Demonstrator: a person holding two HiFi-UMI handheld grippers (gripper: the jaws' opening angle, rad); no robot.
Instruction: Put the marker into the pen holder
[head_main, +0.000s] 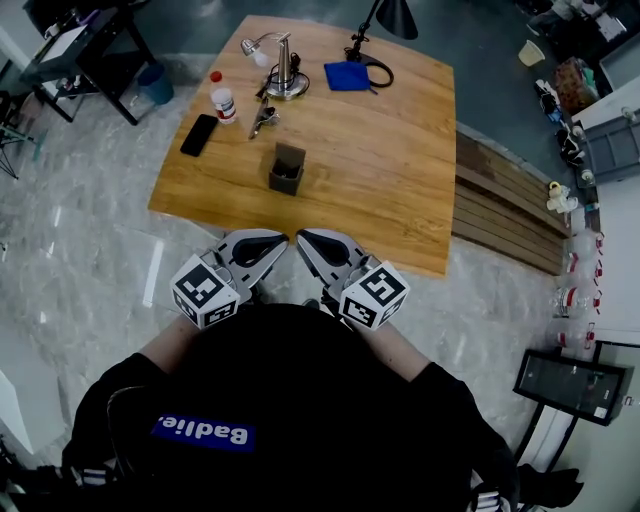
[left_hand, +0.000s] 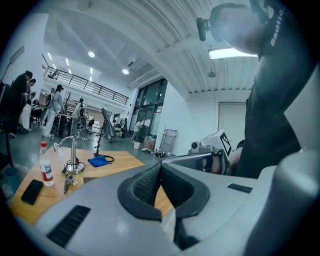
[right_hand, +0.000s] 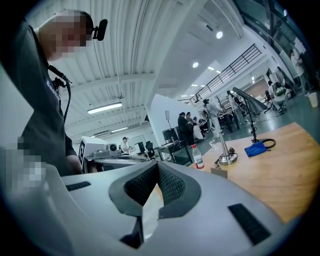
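The dark square pen holder (head_main: 286, 168) stands upright near the middle of the wooden table (head_main: 400, 180). A small dark and silver object (head_main: 263, 120) lies beyond it by the lamp base; I cannot tell whether it is the marker. Both grippers are held close to my body, off the table's near edge. My left gripper (head_main: 278, 241) and right gripper (head_main: 304, 239) point inward toward each other. In the left gripper view the left gripper (left_hand: 160, 166) has its jaws pressed together with nothing between them, and so has the right gripper (right_hand: 157, 166) in its own view.
On the table's far side are a silver desk lamp (head_main: 284, 72), a white bottle with a red cap (head_main: 222, 100), a black phone (head_main: 199, 134), a blue cloth (head_main: 348, 76) and a black lamp (head_main: 392, 16). Wooden planks (head_main: 505, 215) lie on the floor to the right.
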